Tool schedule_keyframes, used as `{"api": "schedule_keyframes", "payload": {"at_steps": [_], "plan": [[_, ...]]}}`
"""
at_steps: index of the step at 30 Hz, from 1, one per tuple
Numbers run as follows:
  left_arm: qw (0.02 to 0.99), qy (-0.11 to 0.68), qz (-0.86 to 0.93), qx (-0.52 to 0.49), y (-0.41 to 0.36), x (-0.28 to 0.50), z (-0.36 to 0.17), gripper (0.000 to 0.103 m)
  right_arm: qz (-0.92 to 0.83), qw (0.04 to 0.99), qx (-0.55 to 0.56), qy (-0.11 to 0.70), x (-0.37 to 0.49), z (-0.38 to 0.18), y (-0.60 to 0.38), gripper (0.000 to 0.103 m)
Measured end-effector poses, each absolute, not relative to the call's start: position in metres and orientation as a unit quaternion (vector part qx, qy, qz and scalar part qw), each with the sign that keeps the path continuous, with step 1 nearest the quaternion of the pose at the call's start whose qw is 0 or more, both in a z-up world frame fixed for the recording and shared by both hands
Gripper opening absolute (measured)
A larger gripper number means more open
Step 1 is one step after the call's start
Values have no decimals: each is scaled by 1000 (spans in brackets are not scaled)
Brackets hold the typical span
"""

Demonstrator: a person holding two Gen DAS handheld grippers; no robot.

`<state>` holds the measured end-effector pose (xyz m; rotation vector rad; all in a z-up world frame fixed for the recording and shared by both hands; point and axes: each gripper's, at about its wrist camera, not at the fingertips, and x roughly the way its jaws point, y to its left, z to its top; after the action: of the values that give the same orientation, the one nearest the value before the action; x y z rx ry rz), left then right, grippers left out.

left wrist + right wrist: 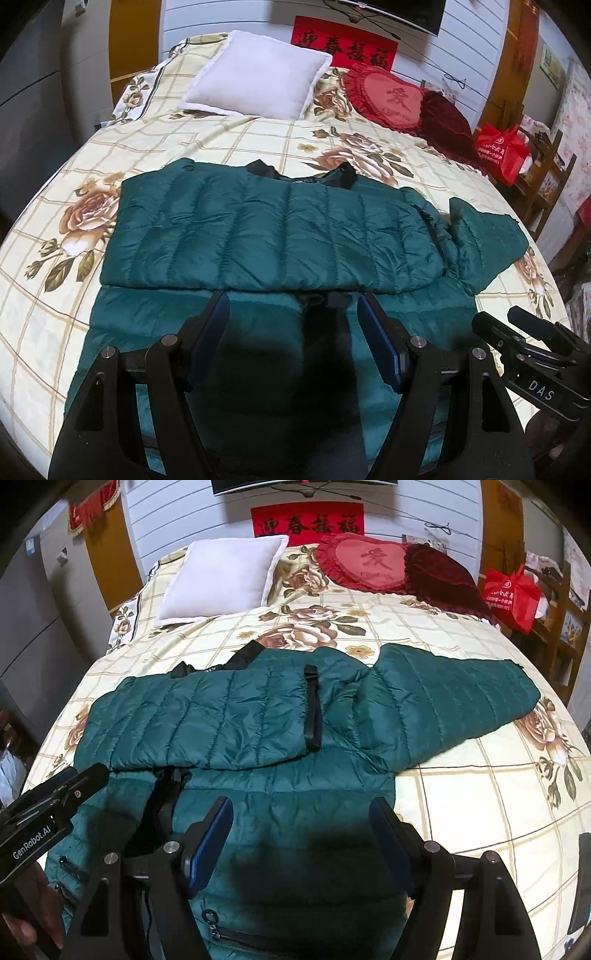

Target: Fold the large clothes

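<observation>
Green jacket [273,232], both claws wide, empty

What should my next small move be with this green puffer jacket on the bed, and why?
Probably take the right gripper out to the right sleeve and fold it across the chest. The jacket already has its other sleeve laid over the body, while this one sticks out onto the bedspread. Both grippers, the left gripper included, are open and empty.

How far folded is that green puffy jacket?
Partly folded: on the jacket, one sleeve lies across the chest; the other sleeve sticks out sideways.
</observation>
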<state>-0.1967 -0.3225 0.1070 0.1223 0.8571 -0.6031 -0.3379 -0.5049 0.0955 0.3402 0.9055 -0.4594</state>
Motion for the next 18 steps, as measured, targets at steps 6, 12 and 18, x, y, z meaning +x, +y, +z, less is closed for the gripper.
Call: {"api": "schedule_keyframes", "payload": {"at_steps": [6, 12, 18], "plan": [[864, 411, -284, 59, -333, -191, 101, 72, -231, 856, 167, 431, -341, 93, -521, 74], [864, 415, -279, 54, -342, -184, 95, 72, -245, 853, 177, 426, -342, 90, -547, 74], [869, 412, -270, 50, -348, -173, 89, 72, -278, 844, 194, 417, -345, 84, -589, 74]]}}
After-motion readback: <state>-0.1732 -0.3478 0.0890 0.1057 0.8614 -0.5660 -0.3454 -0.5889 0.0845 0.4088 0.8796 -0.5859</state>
